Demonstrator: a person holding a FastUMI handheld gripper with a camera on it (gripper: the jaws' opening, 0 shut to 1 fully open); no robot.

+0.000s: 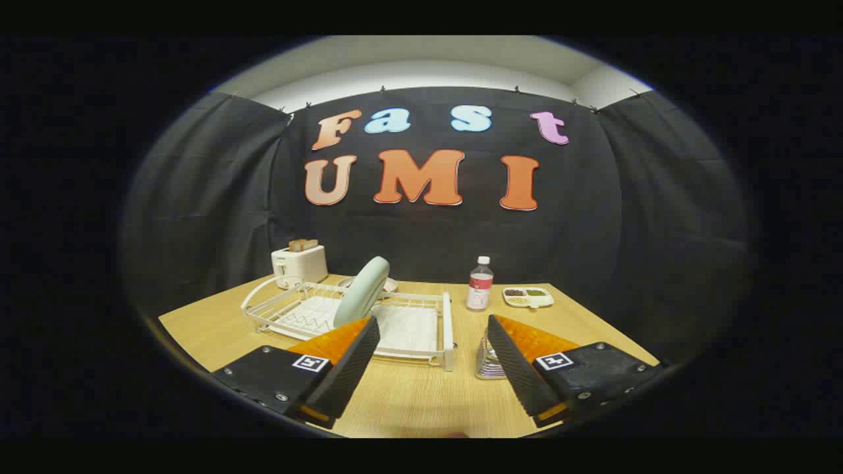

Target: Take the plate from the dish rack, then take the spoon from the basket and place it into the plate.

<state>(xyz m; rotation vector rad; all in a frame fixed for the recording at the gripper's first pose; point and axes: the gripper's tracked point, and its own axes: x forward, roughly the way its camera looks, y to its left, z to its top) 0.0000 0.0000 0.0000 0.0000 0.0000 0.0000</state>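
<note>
Tool [431, 355] spread wide over bare table [408, 395], plate [361, 291] upright in dish rack [421, 326] beyond

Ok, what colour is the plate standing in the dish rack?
Pale mint green plate, upright in the white wire dish rack, seen in the gripper view.

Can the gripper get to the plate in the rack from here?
Probably yes. The gripper is open, with nothing held. The plate stands tilted on edge in the dish rack, just beyond the left finger, and nothing stands between them over the bare table.
</note>
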